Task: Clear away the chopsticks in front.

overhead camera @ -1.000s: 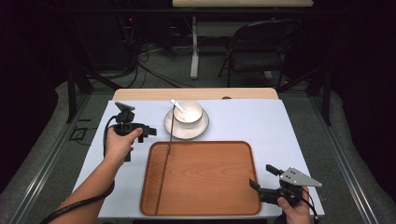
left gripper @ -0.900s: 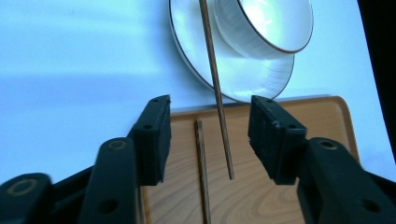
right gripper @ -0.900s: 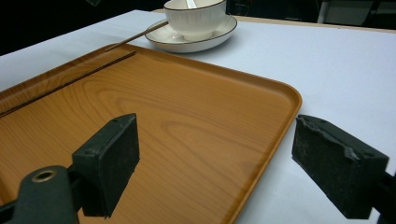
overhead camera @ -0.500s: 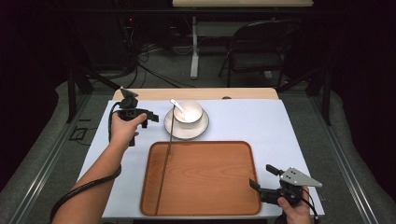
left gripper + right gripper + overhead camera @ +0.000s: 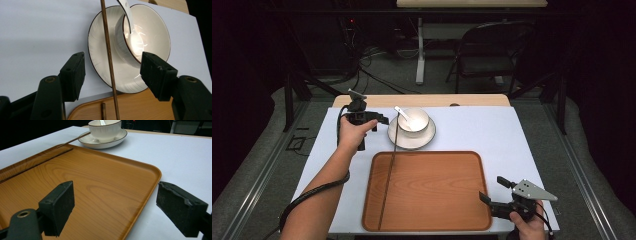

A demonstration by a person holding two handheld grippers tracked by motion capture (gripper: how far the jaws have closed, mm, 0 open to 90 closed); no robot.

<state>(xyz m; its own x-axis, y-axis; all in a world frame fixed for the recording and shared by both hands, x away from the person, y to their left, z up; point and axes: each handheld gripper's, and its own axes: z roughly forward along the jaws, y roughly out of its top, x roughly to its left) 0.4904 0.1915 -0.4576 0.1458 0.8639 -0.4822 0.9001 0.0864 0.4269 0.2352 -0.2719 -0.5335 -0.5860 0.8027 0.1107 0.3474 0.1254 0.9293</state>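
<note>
A white bowl (image 5: 414, 121) with a white spoon (image 5: 402, 115) in it stands on a saucer (image 5: 412, 138) behind a wooden tray (image 5: 427, 192). A dark chopstick (image 5: 388, 175) runs from the saucer's rim down the tray's left side, and a second chopstick (image 5: 35, 165) lies in the tray. My left gripper (image 5: 379, 121) is just left of the saucer. Its jaws have just been opening and now stand open (image 5: 113, 57); the chopstick (image 5: 110, 62) runs between them untouched. My right gripper (image 5: 492, 189) is open over the tray's near right corner (image 5: 152, 172), holding nothing.
A white sheet (image 5: 512, 135) covers the table, with bare room to the right of the bowl. A strip of wooden tabletop (image 5: 477, 100) shows at the far edge. A folding chair (image 5: 492, 55) and cables stand on the floor beyond.
The left hand has moved toward the far side of the table and closer to the saucer. The right gripper has stayed where it was.
</note>
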